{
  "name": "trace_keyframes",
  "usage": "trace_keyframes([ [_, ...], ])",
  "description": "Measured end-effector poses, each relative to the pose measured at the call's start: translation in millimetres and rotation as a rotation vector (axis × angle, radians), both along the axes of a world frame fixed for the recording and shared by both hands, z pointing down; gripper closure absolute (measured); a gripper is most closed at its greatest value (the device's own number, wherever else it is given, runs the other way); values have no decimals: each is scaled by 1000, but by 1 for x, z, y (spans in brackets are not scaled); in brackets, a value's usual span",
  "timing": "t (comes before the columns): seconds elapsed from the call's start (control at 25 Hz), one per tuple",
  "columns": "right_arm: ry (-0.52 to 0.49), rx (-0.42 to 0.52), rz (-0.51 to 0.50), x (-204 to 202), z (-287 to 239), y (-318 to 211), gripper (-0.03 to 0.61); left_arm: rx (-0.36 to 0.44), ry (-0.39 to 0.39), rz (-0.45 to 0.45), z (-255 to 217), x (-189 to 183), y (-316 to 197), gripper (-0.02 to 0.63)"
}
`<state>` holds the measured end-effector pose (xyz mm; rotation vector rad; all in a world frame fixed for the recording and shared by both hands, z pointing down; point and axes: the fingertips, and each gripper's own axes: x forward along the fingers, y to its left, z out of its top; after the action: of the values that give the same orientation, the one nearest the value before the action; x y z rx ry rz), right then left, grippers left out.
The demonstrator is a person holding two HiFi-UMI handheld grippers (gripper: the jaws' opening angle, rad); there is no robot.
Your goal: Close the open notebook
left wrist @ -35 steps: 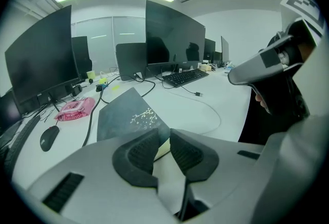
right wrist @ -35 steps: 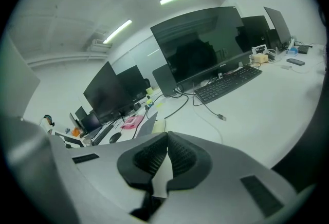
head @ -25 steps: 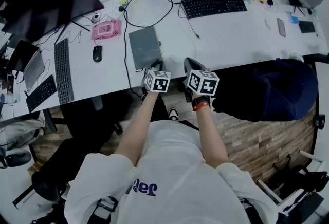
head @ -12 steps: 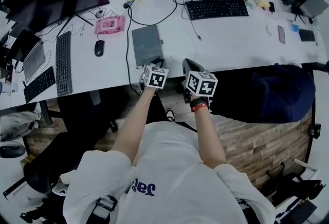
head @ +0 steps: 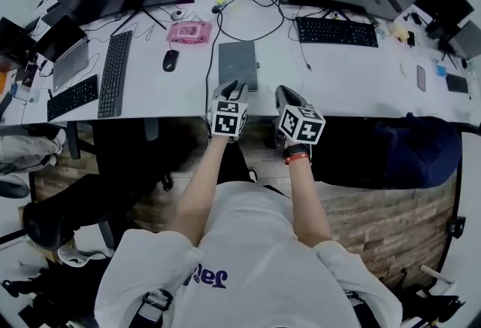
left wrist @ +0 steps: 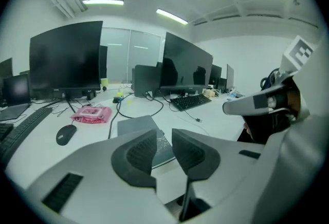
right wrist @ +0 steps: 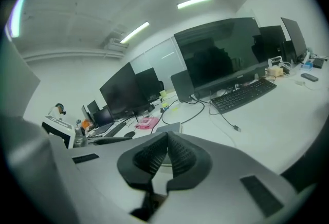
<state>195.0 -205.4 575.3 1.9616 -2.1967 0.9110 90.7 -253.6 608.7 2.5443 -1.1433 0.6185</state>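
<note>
Both grippers now sit higher in the head view, at the desk edge; left jaws have just been opening.
Left gripper (head: 233, 86): pads partly spread, nothing between them. Right gripper (head: 285, 97): pads pressed together, empty. Grey notebook (head: 238, 63) lies flat on the white desk (head: 353, 78), upper centre of frame, just above the left gripper. Probably light and thin, with a flexible cover, and liable to slide; pinch the cover's free edge and steady the spine side.

The room is bright. Long ceiling lights (left wrist: 103, 2) shine from above and the white desk (head: 353, 71) glows. Under the desk it is dark. Every picture bends at the edges, with black corners. The left gripper (left wrist: 163, 147), up close, looks soft.
</note>
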Motion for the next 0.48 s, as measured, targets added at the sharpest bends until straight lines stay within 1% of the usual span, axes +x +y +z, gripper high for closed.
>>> trace_keyframes([
  [0.2, 54, 70, -27, -15, -29, 6, 577, 68, 79, -57, -45, -31, 15, 515],
  [0.48, 117, 135, -51, -25, -57, 20, 578, 163, 139, -107, -93, -62, 35, 536],
])
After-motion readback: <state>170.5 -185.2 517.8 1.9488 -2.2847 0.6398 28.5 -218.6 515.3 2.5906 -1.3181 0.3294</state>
